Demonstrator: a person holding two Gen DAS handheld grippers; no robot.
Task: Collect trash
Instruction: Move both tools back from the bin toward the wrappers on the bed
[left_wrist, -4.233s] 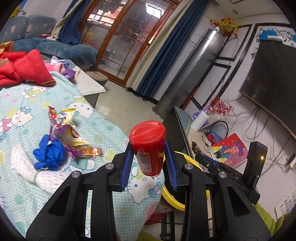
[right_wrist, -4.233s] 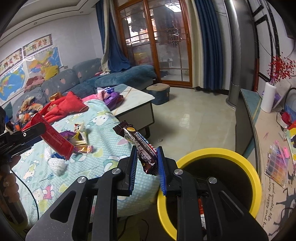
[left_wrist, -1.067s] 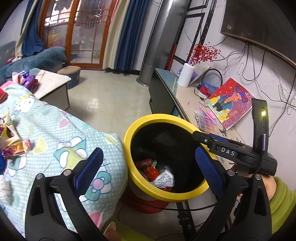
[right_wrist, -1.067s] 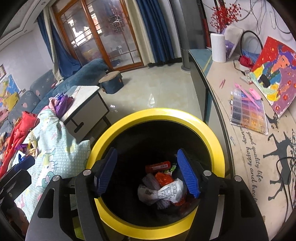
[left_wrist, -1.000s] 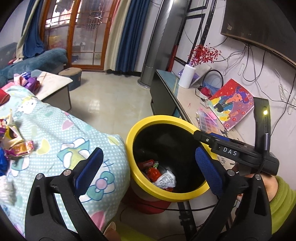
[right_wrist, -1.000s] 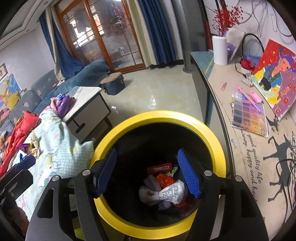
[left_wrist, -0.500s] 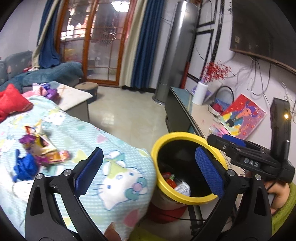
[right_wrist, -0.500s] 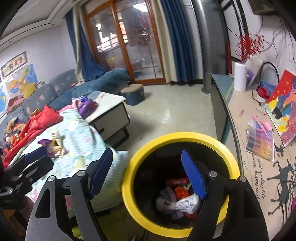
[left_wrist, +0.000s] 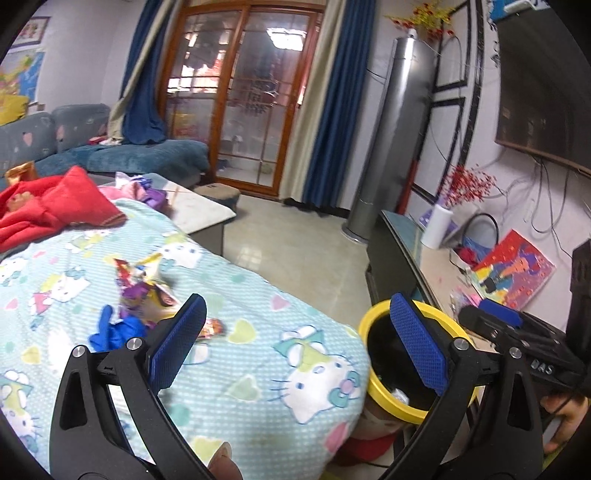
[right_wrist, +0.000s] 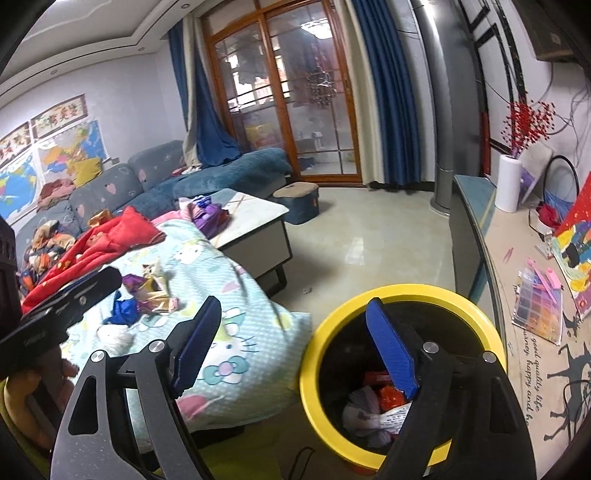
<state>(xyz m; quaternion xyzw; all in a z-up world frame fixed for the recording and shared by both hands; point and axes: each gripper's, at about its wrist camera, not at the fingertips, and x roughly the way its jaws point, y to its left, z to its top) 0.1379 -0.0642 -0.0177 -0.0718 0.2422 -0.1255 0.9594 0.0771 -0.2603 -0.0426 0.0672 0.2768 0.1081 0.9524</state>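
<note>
Both grippers are seen spread wide, with nothing held between the blue pads. The left gripper (left_wrist: 299, 345) is aimed over the edge of the patterned blanket (left_wrist: 258, 369), its right pad (left_wrist: 419, 345) seen against the yellow bin (left_wrist: 373, 376), which stands just right of and below it. Ahead and to the left of this gripper, a cluster of trash is shown lying on the blanket: crumpled snack wrappers (left_wrist: 142, 284) touching a blue glove (left_wrist: 118, 330). The right gripper (right_wrist: 295, 349) is held above the gap between blanket and bin; its right pad (right_wrist: 393, 352) overlaps the bin's mouth. Inside the bin (right_wrist: 314, 398), just below that pad, red packets (right_wrist: 388, 397) and crumpled white paper (right_wrist: 373, 415) are visible. Well to the left of the right gripper, a white mesh wad (right_wrist: 114, 336) is seen beside the glove and wrappers. The red garment (right_wrist: 110, 236) lies farther back.
</note>
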